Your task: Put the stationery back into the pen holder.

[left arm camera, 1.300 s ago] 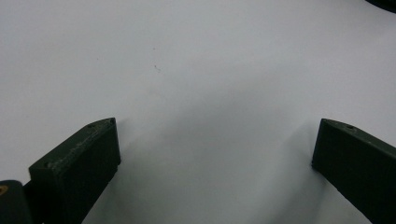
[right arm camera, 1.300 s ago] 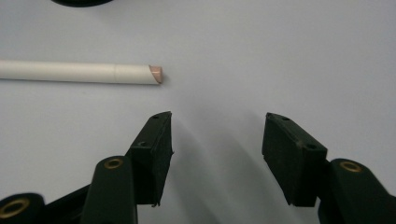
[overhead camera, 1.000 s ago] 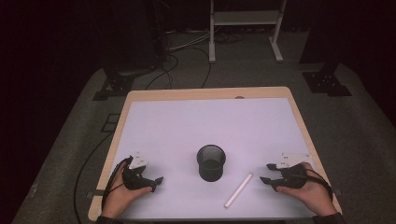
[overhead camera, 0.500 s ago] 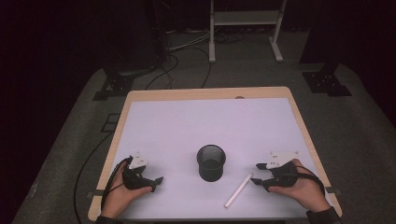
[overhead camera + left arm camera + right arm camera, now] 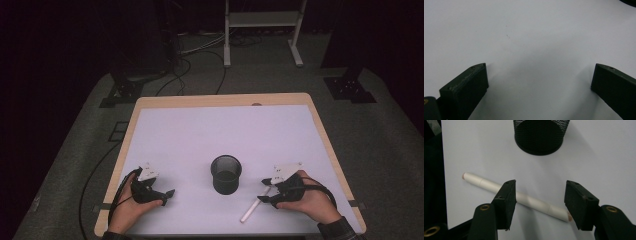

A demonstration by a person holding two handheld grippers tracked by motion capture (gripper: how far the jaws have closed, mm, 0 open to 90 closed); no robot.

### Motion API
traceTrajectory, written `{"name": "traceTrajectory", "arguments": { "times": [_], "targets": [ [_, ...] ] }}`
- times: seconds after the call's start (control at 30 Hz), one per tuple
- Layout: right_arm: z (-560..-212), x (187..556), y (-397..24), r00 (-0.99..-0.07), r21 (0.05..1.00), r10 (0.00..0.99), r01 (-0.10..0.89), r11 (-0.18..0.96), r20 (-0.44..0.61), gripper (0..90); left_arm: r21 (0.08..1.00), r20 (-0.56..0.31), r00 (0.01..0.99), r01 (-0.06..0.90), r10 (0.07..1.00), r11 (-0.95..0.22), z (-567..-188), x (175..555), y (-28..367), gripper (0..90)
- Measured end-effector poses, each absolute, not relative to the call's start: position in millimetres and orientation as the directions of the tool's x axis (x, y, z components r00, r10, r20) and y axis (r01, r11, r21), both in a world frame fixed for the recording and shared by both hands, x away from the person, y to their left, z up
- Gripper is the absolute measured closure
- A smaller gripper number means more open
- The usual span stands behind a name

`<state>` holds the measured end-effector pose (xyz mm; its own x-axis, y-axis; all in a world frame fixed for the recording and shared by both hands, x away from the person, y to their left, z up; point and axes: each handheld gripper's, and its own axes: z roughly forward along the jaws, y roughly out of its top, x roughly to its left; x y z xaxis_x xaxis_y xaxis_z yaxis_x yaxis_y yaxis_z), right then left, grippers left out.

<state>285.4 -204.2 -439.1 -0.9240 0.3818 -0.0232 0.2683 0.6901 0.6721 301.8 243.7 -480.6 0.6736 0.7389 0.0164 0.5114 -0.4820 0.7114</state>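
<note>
A white pen lies flat on the white table top, just right of a black mesh cup. My right gripper hovers over the pen's upper end, jaws open. In the right gripper view the pen runs slantwise between the two open jaws of the right gripper, with the mesh cup standing beyond. My left gripper rests near the table's front left, open, with bare table between its jaws.
The table's wooden rim frames the white surface. Beyond it lie cables on the grey floor, a white rack's legs and dark stand bases. A cable trails from the left gripper off the table's left side.
My right gripper has moved left toward the pen and now straddles its upper end. The left gripper has stayed put.
</note>
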Motion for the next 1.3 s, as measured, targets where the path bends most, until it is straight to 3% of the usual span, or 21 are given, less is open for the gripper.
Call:
{"name": "traceTrajectory", "arguments": {
  "times": [0.57,0.87,1.3],
  "targets": [
    [-456,281,-181,-0.969,0.598,0.248,0.190,0.779,-0.014,46.9,0.712,0.014,0.672,0.513,0.740,-0.480,-481,302,244,0.1],
    [-457,284,-179,-0.973,0.594,0.230,0.172,0.785,-0.021,51.6,0.712,0.013,0.672,0.514,0.740,-0.479,-481,302,244,0.1],
    [-457,285,-180,-0.973,0.561,0.232,0.195,0.804,0.006,67.3,0.712,0.013,0.672,0.514,0.740,-0.479,-481,302,244,0.1]
  ]
}}
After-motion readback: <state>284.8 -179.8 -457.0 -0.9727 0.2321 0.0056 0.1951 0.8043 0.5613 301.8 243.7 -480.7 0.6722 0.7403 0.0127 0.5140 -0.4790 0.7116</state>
